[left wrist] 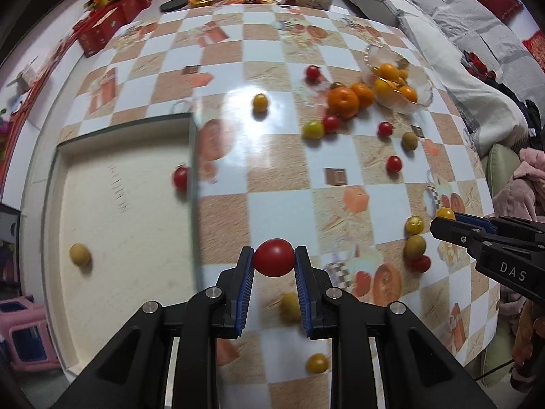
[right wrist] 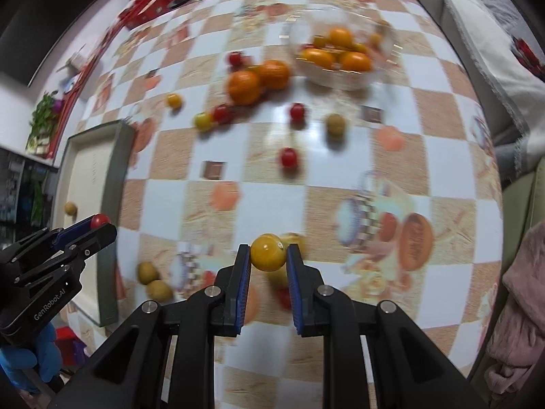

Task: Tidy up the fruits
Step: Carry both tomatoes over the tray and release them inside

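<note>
My left gripper [left wrist: 274,259] is shut on a red cherry tomato [left wrist: 274,257], held above the checkered table just right of the cream tray [left wrist: 119,272]. The tray holds a red tomato [left wrist: 180,177] and a yellow-green fruit [left wrist: 80,254]. My right gripper [right wrist: 269,254] is shut on a yellow cherry tomato [right wrist: 268,252], above the table's near right part. It shows in the left wrist view [left wrist: 442,220] at the right edge. A glass bowl [left wrist: 422,85] at the far right holds orange and yellow fruits. Two mandarins [left wrist: 344,101] lie beside it.
Several red, yellow and green small fruits lie scattered over the table [left wrist: 272,211]. Red gift boxes [left wrist: 102,30] and snack packets crowd the far edge. A grey sofa [left wrist: 460,27] runs along the right. The tray's raised rim [left wrist: 193,187] stands left of my left gripper.
</note>
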